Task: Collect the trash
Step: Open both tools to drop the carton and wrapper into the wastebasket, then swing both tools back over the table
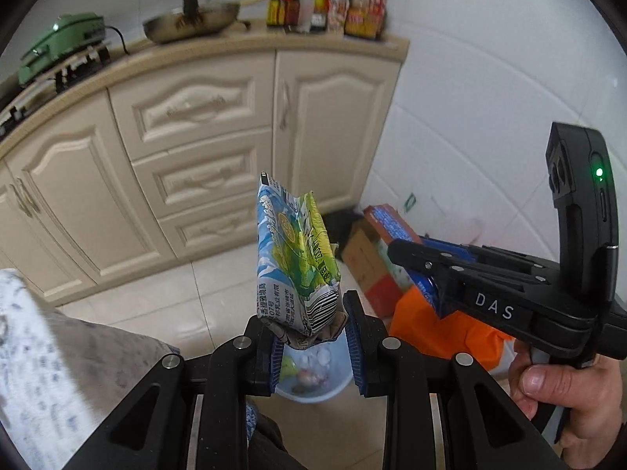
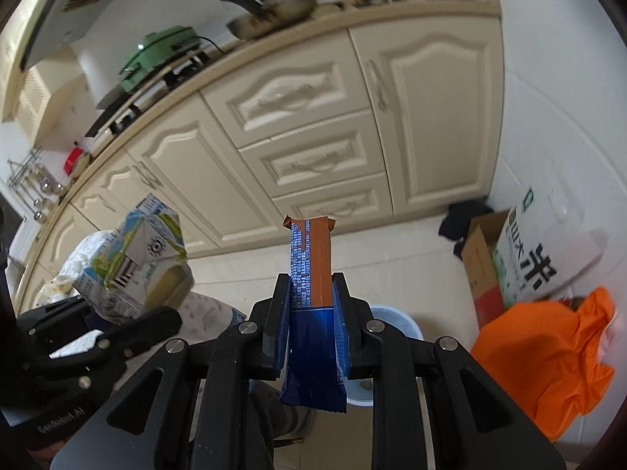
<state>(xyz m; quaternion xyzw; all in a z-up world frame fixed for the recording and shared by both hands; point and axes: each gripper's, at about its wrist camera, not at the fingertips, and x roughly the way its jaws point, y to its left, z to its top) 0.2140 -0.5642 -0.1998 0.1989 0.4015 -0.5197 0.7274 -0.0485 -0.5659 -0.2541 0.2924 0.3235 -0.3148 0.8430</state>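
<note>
The left gripper [image 1: 313, 337] is clamped on the crumpled base of a carton [image 1: 292, 258], blue, green and white, with a barcode and Chinese print too small to read. The carton stands up from the jaws, held in the air above a pale blue bin [image 1: 313, 376] on the tiled floor; scraps lie inside the bin.

The right gripper [image 2: 312, 313] is closed on a wrapper [image 2: 309, 274], dark blue below with an orange-brown strip and a blue-and-white pattern above. It sticks up between the fingers and hangs below them; its lettering cannot be read. The bin's rim [image 2: 395, 319] shows just behind this gripper.

In the left view the right gripper's body reads "DAS" and shows a green light; a hand [image 1: 564, 391] grips its handle. In the right view the left gripper's body reads "GenRobot.AI".

Near the wall lie an orange bag [image 2: 544, 352], a cardboard box [image 2: 482, 270] and a white sack [image 2: 544, 258] with large Chinese characters. Cream cabinets [image 2: 313, 125] run behind, their counter carrying a pan [image 1: 192, 19], a green cooker [image 1: 62, 43] and labelled bottles [image 1: 333, 4].
</note>
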